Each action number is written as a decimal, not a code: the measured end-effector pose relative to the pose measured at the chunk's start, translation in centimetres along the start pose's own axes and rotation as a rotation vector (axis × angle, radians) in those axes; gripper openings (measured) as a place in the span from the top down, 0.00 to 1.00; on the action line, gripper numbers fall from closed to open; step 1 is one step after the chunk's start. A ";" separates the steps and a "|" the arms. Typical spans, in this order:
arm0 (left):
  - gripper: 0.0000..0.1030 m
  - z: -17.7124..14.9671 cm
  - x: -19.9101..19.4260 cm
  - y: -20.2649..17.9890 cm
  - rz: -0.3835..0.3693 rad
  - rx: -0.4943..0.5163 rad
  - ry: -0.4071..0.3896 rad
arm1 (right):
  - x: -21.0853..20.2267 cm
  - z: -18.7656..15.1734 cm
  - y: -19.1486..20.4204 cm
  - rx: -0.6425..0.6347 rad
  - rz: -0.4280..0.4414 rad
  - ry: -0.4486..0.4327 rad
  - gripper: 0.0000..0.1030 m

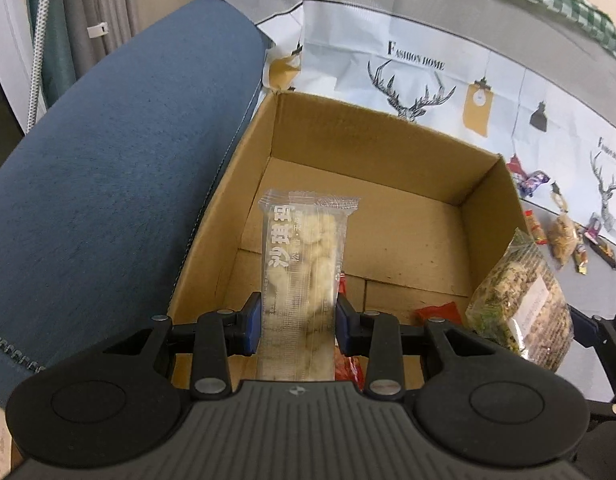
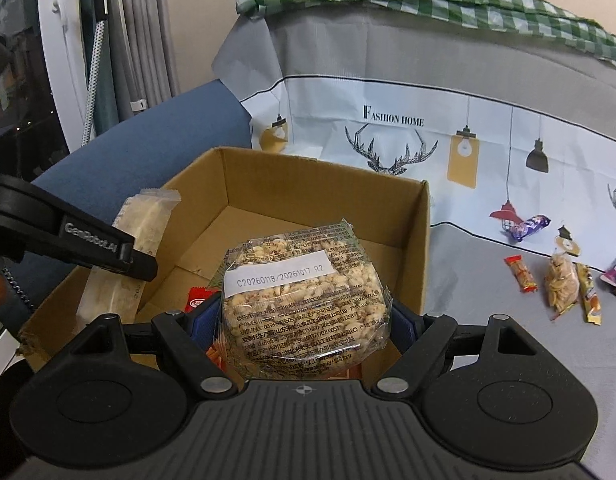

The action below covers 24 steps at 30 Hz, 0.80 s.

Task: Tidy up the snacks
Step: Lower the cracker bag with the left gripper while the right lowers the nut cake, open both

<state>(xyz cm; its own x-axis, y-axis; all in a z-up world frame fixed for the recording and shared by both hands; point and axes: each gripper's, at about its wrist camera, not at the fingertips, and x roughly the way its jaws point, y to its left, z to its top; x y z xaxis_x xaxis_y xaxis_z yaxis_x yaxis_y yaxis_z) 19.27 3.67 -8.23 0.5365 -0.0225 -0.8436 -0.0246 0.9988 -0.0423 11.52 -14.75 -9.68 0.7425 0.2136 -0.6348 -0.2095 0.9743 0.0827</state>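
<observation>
My left gripper (image 1: 297, 322) is shut on a long clear pack of pale puffed snack (image 1: 301, 276) and holds it over the open cardboard box (image 1: 348, 128). My right gripper (image 2: 303, 324) is shut on a round rice-cake pack with a white label (image 2: 299, 304), held over the box's near right part (image 2: 424, 248). That pack also shows in the left wrist view (image 1: 524, 304), and the long pack in the right wrist view (image 2: 123, 264). A red wrapper (image 1: 438, 314) lies on the box floor.
A blue sofa arm (image 1: 107, 180) flanks the box on the left. Several small snacks (image 2: 560, 280) lie on the grey printed cloth (image 2: 468, 280) to the right, among them a purple wrapper (image 2: 528, 226) and an orange-red stick (image 2: 520, 274).
</observation>
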 end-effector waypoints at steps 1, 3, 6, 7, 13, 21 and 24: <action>0.61 0.1 0.4 0.0 0.003 0.003 0.003 | 0.3 0.0 -0.1 0.000 0.001 0.000 0.19; 0.61 0.3 1.0 0.0 0.020 0.009 0.004 | 1.0 0.2 -0.1 -0.005 0.001 0.000 0.19; 0.61 0.5 1.8 0.0 0.039 0.021 0.008 | 1.9 0.4 -0.2 -0.010 -0.006 0.001 0.19; 0.61 0.6 2.0 -0.1 0.041 0.024 0.011 | 2.1 0.4 -0.2 -0.011 -0.007 0.001 0.19; 0.00 1.6 0.1 -0.3 0.044 0.058 -0.080 | 2.4 1.2 -0.2 -0.039 -0.024 -0.059 0.04; 0.00 -2.6 -6.1 -0.6 0.119 0.113 -0.162 | -2.2 1.6 -0.7 -0.037 -0.024 -0.084 0.02; 0.00 -6.2 -8.0 -0.5 0.142 0.053 -0.124 | -5.1 -0.1 -0.2 -0.023 0.009 -0.039 0.01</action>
<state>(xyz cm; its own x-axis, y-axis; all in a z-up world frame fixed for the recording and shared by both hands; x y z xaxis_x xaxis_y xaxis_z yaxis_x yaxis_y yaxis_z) 9.81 3.09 -4.76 0.6308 0.1210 -0.7665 -0.0644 0.9925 0.1037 7.71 -16.02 -6.58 0.7645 0.2257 -0.6038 -0.2307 0.9705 0.0706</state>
